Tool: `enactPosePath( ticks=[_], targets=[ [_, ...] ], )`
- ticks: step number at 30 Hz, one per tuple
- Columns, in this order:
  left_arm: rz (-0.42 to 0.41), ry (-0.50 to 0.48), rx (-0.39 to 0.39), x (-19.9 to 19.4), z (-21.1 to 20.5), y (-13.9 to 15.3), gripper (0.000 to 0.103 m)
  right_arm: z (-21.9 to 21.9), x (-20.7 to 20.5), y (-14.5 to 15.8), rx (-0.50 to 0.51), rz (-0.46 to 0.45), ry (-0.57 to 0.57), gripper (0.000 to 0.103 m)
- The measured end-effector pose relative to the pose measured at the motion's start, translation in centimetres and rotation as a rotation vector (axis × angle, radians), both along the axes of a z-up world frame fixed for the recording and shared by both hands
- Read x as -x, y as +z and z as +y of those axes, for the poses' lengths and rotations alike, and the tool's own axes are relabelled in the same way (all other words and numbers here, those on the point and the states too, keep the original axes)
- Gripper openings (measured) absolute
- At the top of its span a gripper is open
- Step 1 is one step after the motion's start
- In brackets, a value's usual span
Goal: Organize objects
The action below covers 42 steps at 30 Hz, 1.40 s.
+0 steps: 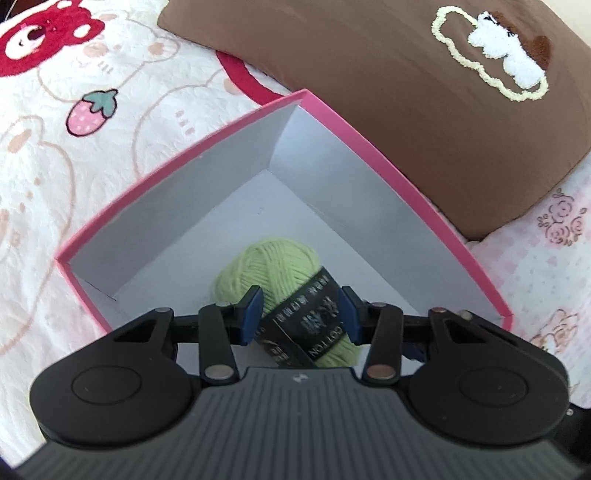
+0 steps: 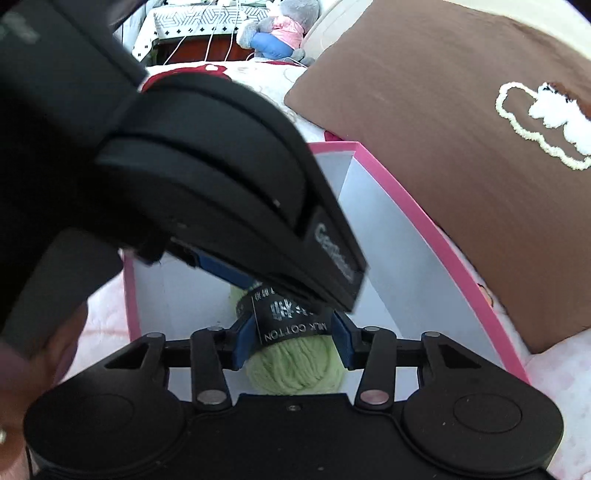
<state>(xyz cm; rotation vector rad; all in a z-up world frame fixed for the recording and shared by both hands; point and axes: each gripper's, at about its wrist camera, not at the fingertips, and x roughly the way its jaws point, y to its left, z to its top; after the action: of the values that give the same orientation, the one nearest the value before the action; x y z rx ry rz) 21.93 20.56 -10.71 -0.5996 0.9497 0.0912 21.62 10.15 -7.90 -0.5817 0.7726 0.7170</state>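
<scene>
A light green yarn ball (image 1: pixel 266 269) with a black paper band lies low inside a pink box (image 1: pixel 369 155) with white walls. My left gripper (image 1: pixel 301 314) reaches into the box and its blue pads press the ball from both sides at the band. In the right wrist view the same yarn ball (image 2: pixel 295 365) sits between the pads of my right gripper (image 2: pixel 293 341), which touch it on both sides. The left gripper's black body crosses that view from the upper left, with one blue pad (image 2: pixel 221 267) on the ball's far end. The pink box (image 2: pixel 424 221) surrounds both.
The box rests on a white bedspread (image 1: pixel 92 166) printed with bears and strawberries. A brown pillow (image 1: pixel 406 92) with a cloud patch lies against the box's far right side. A plush toy (image 2: pixel 280 26) sits far behind. A person's hand (image 2: pixel 55 350) shows at the left.
</scene>
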Motion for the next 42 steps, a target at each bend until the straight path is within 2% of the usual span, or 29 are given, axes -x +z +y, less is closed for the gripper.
enactPosePath(
  ticks=[2, 6, 9, 10, 14, 21, 24, 26, 28, 31, 34, 35, 38, 42],
  targets=[
    [-0.004, -0.005, -0.003, 0.0, 0.0, 0.0, 0.044, -0.5, 0.1, 0.2, -0.014, 0.022, -0.02, 0.06],
    [-0.008, -0.005, -0.004, -0.1, -0.1, 0.1, 0.043, -1.8, -0.2, 0.1, -0.048, 0.115, -0.108, 0.063],
    [-0.011, -0.011, -0.008, -0.1, -0.1, 0.1, 0.04, -2.5, -0.9, -0.2, -0.093, 0.206, -0.168, 0.057],
    [-0.014, -0.012, -0.004, -0.1, 0.0, 0.1, 0.039, -2.5, -1.2, -0.3, -0.104, 0.221, -0.185, 0.046],
    [-0.026, -0.012, 0.01, -0.1, 0.2, 0.0, 0.037, -2.5, -1.6, -0.3, -0.159, 0.218, -0.236, 0.043],
    [-0.021, -0.007, -0.036, -0.6, 0.3, -0.2, 0.037, -0.2, -0.9, -0.2, -0.105, 0.182, -0.218, 0.044],
    [-0.023, -0.009, -0.014, -0.3, 0.5, -0.1, 0.037, -0.4, -0.2, 0.2, -0.106, 0.164, -0.222, 0.044],
    [-0.045, -0.025, -0.028, -0.1, 0.2, 0.5, 0.038, -1.3, 0.5, 0.8, -0.123, 0.164, -0.227, 0.046],
    [-0.069, -0.036, -0.064, 0.3, -0.3, 1.5, 0.045, -2.1, 1.3, 1.5, -0.128, 0.156, -0.231, 0.052],
    [-0.067, -0.065, -0.058, 0.6, -1.0, 2.8, 0.052, -9.8, 5.4, 3.5, -0.162, 0.139, -0.262, 0.064],
    [-0.055, -0.102, -0.073, 0.9, -2.2, 4.1, 0.057, -10.1, 6.5, 4.8, -0.192, 0.151, -0.276, 0.066],
    [-0.052, -0.118, -0.079, 1.1, -2.7, 4.4, 0.061, -11.1, 6.5, 6.3, -0.198, 0.147, -0.278, 0.07],
    [-0.033, -0.164, -0.096, 1.8, -3.9, 5.6, 0.066, -12.0, 6.8, 8.0, -0.221, 0.137, -0.283, 0.081],
    [-0.02, -0.221, -0.134, 3.3, -5.0, 7.4, 0.072, -10.6, 6.6, 10.0, -0.23, 0.116, -0.284, 0.087]
  ],
)
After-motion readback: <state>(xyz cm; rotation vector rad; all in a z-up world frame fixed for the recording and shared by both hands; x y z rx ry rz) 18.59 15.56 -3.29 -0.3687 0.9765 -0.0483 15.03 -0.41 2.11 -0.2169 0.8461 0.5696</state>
